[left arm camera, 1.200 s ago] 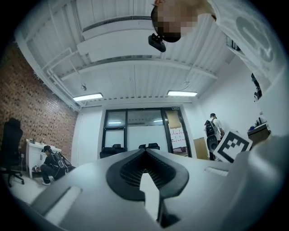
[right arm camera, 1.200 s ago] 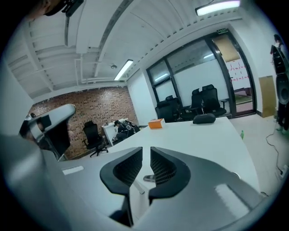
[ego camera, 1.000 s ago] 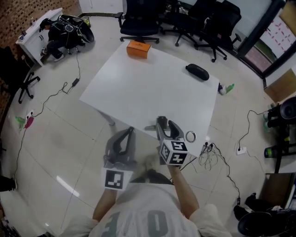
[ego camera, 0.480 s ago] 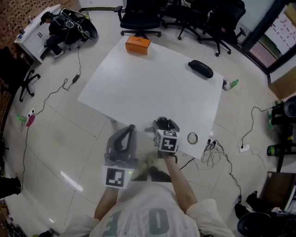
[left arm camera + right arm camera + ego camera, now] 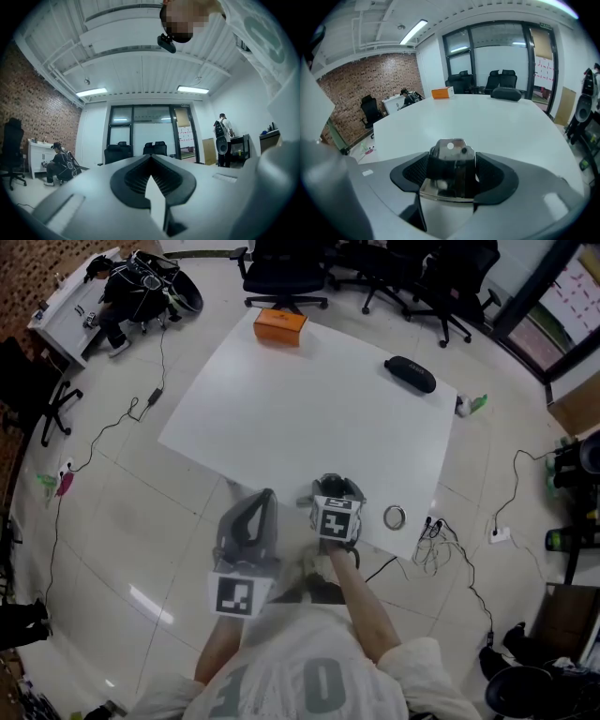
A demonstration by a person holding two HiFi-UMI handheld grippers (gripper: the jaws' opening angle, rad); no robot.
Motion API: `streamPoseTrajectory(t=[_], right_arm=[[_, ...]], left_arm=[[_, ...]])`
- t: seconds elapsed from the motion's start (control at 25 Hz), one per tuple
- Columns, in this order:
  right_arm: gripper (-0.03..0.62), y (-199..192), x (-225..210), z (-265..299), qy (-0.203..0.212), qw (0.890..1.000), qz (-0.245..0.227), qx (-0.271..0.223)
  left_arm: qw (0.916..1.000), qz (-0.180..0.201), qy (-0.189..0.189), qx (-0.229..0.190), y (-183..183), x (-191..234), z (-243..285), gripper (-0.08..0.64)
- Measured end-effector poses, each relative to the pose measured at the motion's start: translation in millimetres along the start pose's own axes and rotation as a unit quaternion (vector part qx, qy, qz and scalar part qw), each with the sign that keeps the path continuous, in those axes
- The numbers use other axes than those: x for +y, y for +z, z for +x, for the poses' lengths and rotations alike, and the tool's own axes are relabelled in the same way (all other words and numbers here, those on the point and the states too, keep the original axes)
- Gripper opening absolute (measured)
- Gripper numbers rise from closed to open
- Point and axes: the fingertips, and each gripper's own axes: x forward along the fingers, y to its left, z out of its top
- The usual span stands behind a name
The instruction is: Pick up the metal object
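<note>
A shiny metal object (image 5: pixel 451 164) with a small hole near its top sits between my right gripper's (image 5: pixel 452 174) black pads. The pads touch both its sides with no gap showing. In the head view my right gripper (image 5: pixel 333 495) is at the near edge of the white table (image 5: pixel 309 418), and its marker cube hides the object. My left gripper (image 5: pixel 253 517) hangs beside it, just off the table's near edge. Its jaws (image 5: pixel 151 177) are shut with nothing between them.
A metal ring (image 5: pixel 394 517) lies on the table's near right corner. An orange box (image 5: pixel 279 326) and a black case (image 5: pixel 411 374) lie at the far side. Office chairs (image 5: pixel 281 277) stand beyond the table. Cables (image 5: pixel 436 549) trail on the floor to the right.
My right gripper has shifted slightly left and tipped down over the metal piece at the table's edge. The piece now sits between its jaws. The left gripper has hardly moved.
</note>
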Motion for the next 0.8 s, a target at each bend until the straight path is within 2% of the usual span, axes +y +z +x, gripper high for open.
streamPoseTrajectory(t=[0.12, 0.36, 0.48, 0.64, 0.72, 0.8], right_arm=[[0.313, 4, -1, 1, -0.006, 1.0, -0.002, -0.004], [0.301, 6, 1, -1, 0.011, 1.0, -0.012, -0.005], [0.301, 27, 7, -36, 0.056, 0.996, 0.013, -0.061], [0.301, 74, 20, -124, 0.133, 0.976, 0.044, -0.165], [0.301, 86, 18, -163, 0.145, 0.966, 0.062, -0.203], [0.301, 89, 13, -189, 0.141, 0.961, 0.068, -0.227]], left_arm=[[1.0, 0.0, 0.0, 0.0, -1, 0, 1, 0.002], [1.0, -0.003, 0.002, 0.002, -1, -3, -1, 0.001], [1.0, -0.001, 0.003, -0.002, 2, -4, -4, 0.0], [0.9999, 0.004, 0.006, -0.009, 6, 0, -7, 0.0], [0.9999, 0.004, 0.005, -0.013, 8, 0, -8, 0.002], [0.9998, 0.003, 0.001, -0.017, 10, -3, -8, 0.001]])
